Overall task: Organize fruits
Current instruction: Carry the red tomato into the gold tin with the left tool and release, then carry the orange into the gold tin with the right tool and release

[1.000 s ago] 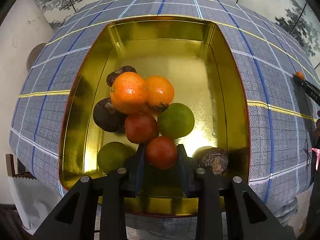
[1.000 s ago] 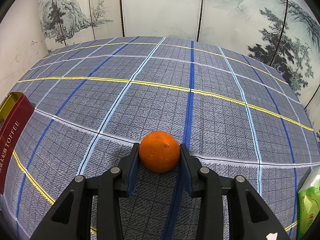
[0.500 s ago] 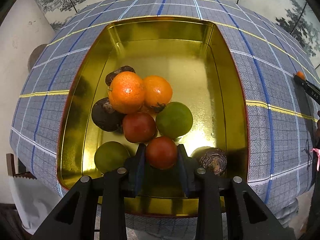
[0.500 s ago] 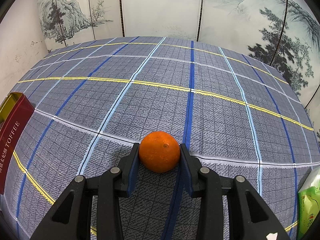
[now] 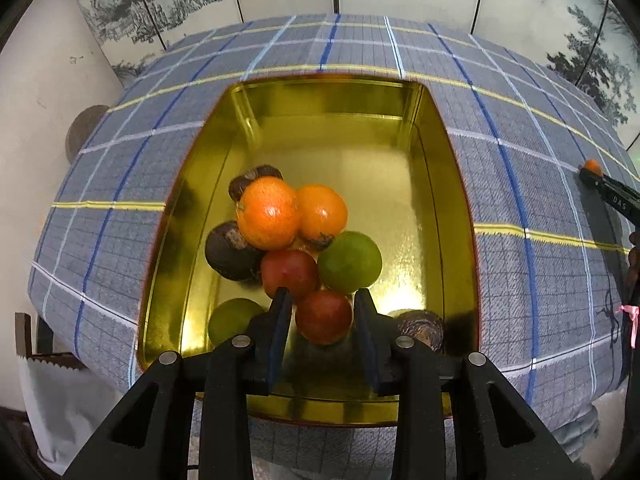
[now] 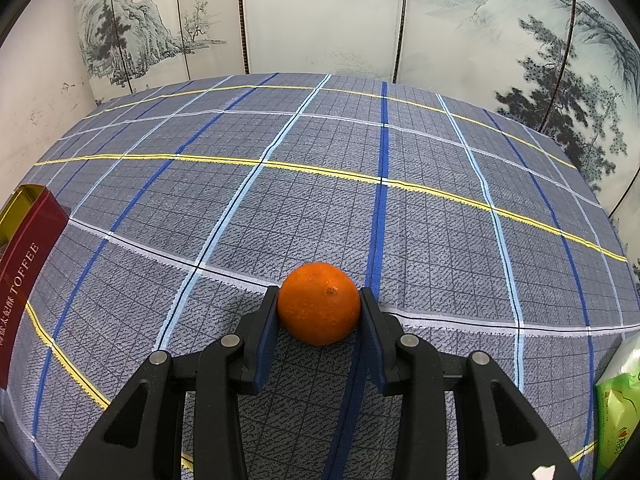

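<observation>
A gold tin [image 5: 440, 184] on the plaid cloth holds a heap of fruit: two oranges [image 5: 268, 212], a green one [image 5: 350, 262], a red one [image 5: 290, 272] and dark brown ones [image 5: 228, 250]. My left gripper [image 5: 322, 294] reaches into the tin's near end. Its jaws are opening around another red fruit [image 5: 324, 318], and a thin gap shows beside each pad. In the right wrist view my right gripper [image 6: 319, 293] is shut on an orange [image 6: 319, 304] that rests on the cloth.
A second green fruit [image 5: 232, 320] and a dark one [image 5: 420, 328] lie by the left fingers. The tin's red outer wall [image 6: 24, 272], lettered TOFFEE, is at the left edge. A green packet [image 6: 618, 408] lies at the right. A painted screen stands behind the table.
The left gripper's jaws have parted slightly from the red fruit, and its view has tipped up to show more of the far table. The right gripper and its orange have not moved.
</observation>
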